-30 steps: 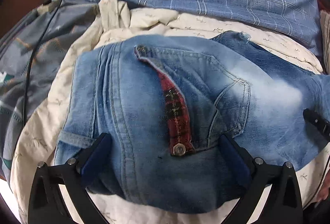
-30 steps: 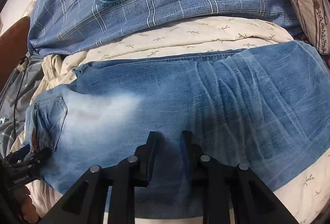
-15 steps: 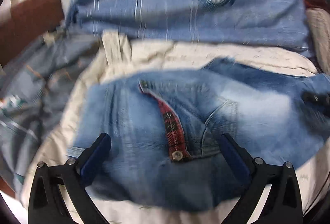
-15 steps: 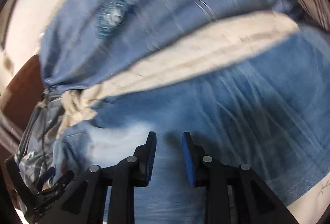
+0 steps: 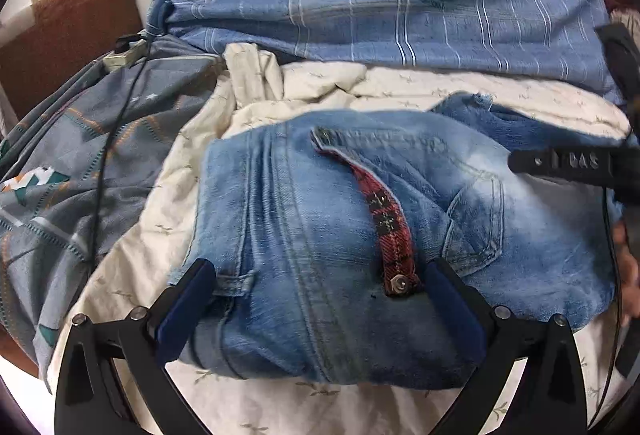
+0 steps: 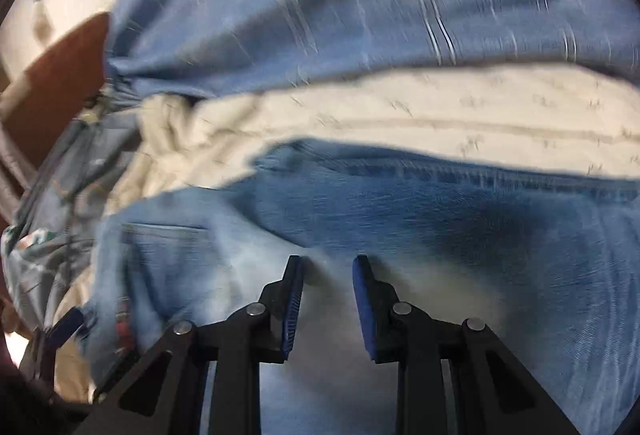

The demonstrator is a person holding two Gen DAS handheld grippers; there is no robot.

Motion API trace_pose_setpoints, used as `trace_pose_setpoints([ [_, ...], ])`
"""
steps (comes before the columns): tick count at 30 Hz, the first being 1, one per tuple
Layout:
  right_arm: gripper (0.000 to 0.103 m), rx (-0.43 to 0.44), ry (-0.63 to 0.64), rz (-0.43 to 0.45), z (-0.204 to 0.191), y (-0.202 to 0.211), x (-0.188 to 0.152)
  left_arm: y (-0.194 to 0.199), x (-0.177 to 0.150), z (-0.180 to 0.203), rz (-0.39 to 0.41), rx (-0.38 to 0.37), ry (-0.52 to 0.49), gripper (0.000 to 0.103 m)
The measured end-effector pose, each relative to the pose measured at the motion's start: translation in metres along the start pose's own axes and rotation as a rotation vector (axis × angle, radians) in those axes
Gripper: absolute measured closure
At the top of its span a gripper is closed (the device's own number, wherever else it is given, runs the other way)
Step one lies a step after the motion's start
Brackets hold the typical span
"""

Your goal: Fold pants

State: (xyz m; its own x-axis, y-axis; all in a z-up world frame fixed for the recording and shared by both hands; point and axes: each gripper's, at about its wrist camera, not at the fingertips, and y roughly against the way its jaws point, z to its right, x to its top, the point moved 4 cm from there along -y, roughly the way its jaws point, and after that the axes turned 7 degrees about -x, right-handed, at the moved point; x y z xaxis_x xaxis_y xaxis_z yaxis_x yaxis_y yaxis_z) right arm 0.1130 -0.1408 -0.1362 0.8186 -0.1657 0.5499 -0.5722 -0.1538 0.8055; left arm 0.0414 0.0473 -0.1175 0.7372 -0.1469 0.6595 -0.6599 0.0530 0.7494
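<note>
L gripper jaws wide apart over jeans waist, holding nothing. R gripper narrowly parted, unclamped — shifted left toward pocket since 1 s ago, view blurred. Jeans flat on sheet; next fold pending.

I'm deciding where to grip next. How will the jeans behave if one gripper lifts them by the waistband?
The jeans would probably sag and drape: they lie in soft layers and creases on the bedsheet. The denim looks thick with heavy seams, so likely weighty for cloth. The left gripper is open around the waistband; the folded layers may slide apart when lifted.
</note>
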Motion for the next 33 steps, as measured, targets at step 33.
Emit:
trace_pose_setpoints([
  [33, 0.073, -0.110, -0.202, -0.030, 0.120, 0.087, -0.049, -0.005, 0.001, -0.005, 0.007, 0.019, 0.122, 0.000],
])
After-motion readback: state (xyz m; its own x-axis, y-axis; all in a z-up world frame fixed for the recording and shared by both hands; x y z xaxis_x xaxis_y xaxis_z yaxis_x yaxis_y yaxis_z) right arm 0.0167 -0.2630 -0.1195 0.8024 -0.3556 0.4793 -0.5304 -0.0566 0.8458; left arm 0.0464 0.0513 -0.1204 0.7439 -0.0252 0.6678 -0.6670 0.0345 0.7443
